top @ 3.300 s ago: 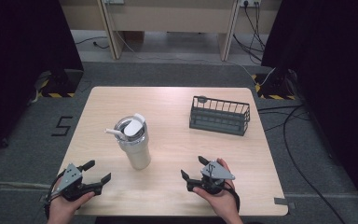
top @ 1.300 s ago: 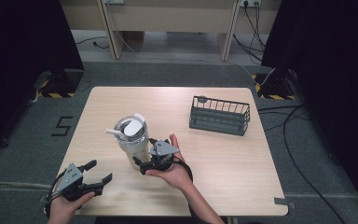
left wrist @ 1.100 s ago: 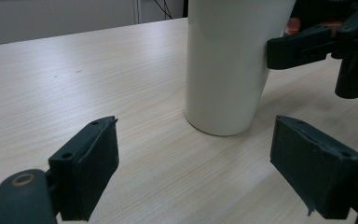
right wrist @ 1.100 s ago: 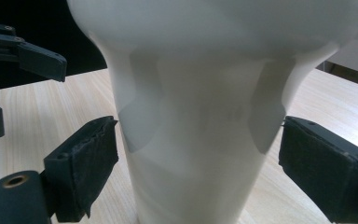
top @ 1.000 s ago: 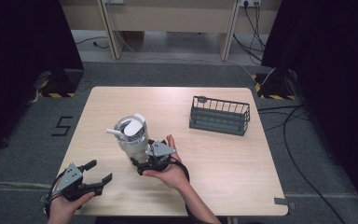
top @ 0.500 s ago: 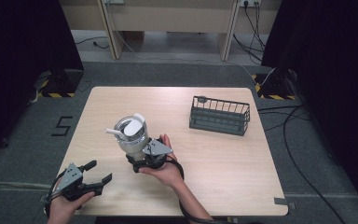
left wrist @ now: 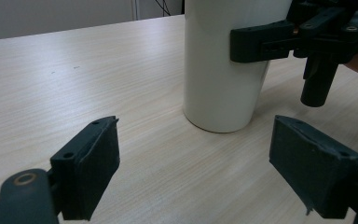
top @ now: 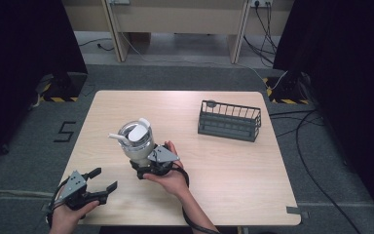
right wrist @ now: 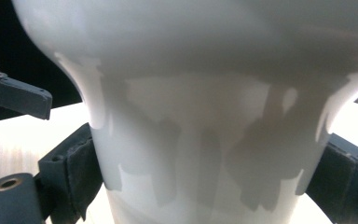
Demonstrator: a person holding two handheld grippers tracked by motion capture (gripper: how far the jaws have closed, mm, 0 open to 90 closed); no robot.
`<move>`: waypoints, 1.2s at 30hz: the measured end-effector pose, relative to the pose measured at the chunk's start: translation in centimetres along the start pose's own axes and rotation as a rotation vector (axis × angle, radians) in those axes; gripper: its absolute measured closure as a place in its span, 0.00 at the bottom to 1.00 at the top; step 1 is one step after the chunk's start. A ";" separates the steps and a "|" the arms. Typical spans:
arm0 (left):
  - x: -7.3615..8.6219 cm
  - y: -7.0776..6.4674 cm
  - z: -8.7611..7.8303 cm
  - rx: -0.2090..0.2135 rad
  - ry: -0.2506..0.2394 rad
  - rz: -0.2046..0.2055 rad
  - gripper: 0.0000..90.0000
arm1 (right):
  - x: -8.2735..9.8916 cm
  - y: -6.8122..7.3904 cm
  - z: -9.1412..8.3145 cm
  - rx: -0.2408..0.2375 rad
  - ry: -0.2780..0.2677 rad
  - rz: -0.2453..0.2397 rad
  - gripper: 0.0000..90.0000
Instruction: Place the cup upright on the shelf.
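Note:
A white tumbler (top: 136,141) with a lid and a side handle stands upright on the wooden table (top: 233,180), left of centre. My right gripper (top: 140,165) comes in from the front and is shut on the tumbler's lower body. In the right gripper view the tumbler (right wrist: 205,116) sits between the two pads (right wrist: 74,177), one against each side. My left gripper (top: 103,183) rests open near the front left edge, short of the tumbler. Its view shows the tumbler's base (left wrist: 223,93) ahead, with the other gripper's jaw against it.
A dark wire basket (top: 230,120) stands at the back right of the table. Cables run across the floor on the right, and a "5" mark lies on the floor left of the table.
My right gripper has moved from the table's front right leftwards to the tumbler, and its jaws now sit around the lower body. The left gripper has stayed put.

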State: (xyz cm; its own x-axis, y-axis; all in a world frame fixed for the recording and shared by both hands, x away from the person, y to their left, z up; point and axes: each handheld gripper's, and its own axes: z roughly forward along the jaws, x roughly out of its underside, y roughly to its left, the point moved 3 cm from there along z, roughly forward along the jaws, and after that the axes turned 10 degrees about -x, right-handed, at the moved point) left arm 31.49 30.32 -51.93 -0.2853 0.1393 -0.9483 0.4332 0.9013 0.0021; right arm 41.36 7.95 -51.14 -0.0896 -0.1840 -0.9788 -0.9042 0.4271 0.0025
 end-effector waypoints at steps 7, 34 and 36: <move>0.0 0.0 0.0 0.001 -0.002 0.000 0.17 | -0.3 -0.1 0.2 0.006 0.015 0.008 0.12; 0.0 0.0 -0.1 0.000 -0.004 -0.001 0.18 | -2.3 -0.3 -0.5 0.040 -0.073 0.012 0.12; 0.0 0.0 0.0 0.001 -0.004 -0.002 0.18 | -2.4 -0.3 -0.6 0.042 -0.074 0.016 0.12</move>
State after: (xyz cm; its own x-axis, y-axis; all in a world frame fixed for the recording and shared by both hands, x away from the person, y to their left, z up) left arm 31.47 30.35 -51.87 -0.2832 0.1356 -0.9494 0.4330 0.9014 -0.0004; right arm 41.59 7.70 -48.64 -0.0718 -0.1114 -0.9912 -0.8846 0.4663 0.0117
